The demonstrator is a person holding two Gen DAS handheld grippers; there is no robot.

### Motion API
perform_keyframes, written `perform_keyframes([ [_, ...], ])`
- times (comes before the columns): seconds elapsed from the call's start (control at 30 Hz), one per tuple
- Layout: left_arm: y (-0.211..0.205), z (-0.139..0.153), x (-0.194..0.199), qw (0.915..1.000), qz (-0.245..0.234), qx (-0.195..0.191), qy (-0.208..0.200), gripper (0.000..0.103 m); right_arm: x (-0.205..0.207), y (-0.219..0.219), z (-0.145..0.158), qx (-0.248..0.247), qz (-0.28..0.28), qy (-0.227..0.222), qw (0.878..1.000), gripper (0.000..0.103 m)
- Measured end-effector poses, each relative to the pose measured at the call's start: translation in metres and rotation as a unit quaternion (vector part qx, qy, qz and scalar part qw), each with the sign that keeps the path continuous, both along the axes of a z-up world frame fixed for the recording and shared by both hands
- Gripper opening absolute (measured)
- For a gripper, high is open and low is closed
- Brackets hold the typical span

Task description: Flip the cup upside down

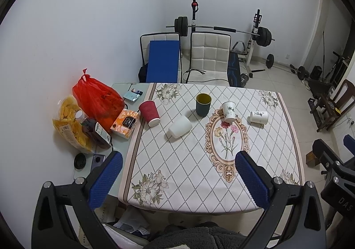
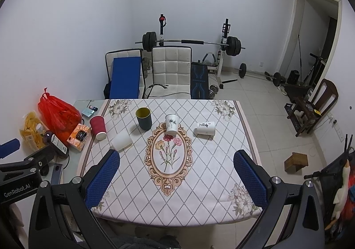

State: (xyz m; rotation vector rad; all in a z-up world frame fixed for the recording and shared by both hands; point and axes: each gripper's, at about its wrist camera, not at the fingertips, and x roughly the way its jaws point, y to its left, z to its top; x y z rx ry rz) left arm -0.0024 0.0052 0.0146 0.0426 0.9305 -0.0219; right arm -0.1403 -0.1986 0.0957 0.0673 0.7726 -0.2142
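Note:
Several cups stand on the patterned tablecloth. A dark green cup with a yellow inside stands upright, mouth up; it also shows in the right wrist view. A red paper cup and a plain white cup sit to its left, both tilted in the view. A white cup with a plant print and a white printed cup on its side are to the right. My left gripper and right gripper are both open, empty, and hover above the table's near edge.
On the bare table strip at the left are a red plastic bag, a bag of chips, a dark bottle and an orange box. Two chairs and a barbell rack stand behind the table.

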Motion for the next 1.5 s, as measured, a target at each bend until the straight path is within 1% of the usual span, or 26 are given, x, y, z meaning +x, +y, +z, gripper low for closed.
perform_keyframes([
  [0.23,-0.001,-0.001,-0.002,1.0,-0.001,0.0,0.0,0.103,0.001,-0.002,0.001,0.003,0.001,0.0,1.0,0.103],
  [0.5,-0.001,-0.001,-0.001,1.0,0.0,0.001,0.001,0.103,0.007,-0.01,-0.005,0.007,0.005,0.004,1.0,0.103],
  [0.57,-0.002,-0.007,0.003,1.0,0.004,0.004,0.002,0.103,0.007,-0.01,-0.006,0.008,0.005,0.005,1.0,0.103],
  [0.7,-0.004,-0.021,0.02,0.9997,0.02,0.003,0.011,0.103,0.015,-0.018,-0.022,0.019,0.005,0.015,1.0,0.103],
  [0.8,-0.005,-0.036,0.03,0.9992,0.036,0.009,0.017,0.103,0.031,-0.031,-0.044,0.032,0.007,0.032,0.999,0.103],
  [0.87,-0.005,-0.049,0.04,0.9983,0.051,0.023,0.019,0.103,0.045,-0.038,-0.062,0.04,0.011,0.046,0.998,0.103],
  [1.0,0.003,-0.085,0.063,0.9944,0.076,0.058,0.045,0.103,0.073,-0.047,-0.098,0.053,0.022,0.074,0.996,0.103],
  [1.07,0.009,-0.101,0.073,0.992,0.089,0.067,0.06,0.103,0.09,-0.046,-0.121,0.056,0.027,0.093,0.994,0.103],
  [1.23,0.033,-0.145,0.106,0.9851,0.111,0.081,0.103,0.103,0.135,-0.032,-0.18,0.06,0.034,0.144,0.987,0.103],
  [1.37,0.054,-0.178,0.143,0.9813,0.11,0.085,0.134,0.103,0.168,-0.013,-0.228,0.063,0.037,0.189,0.979,0.103],
  [1.5,0.077,-0.208,0.183,0.9772,0.106,0.09,0.16,0.103,0.202,0.012,-0.275,0.065,0.037,0.238,0.968,0.103],
])
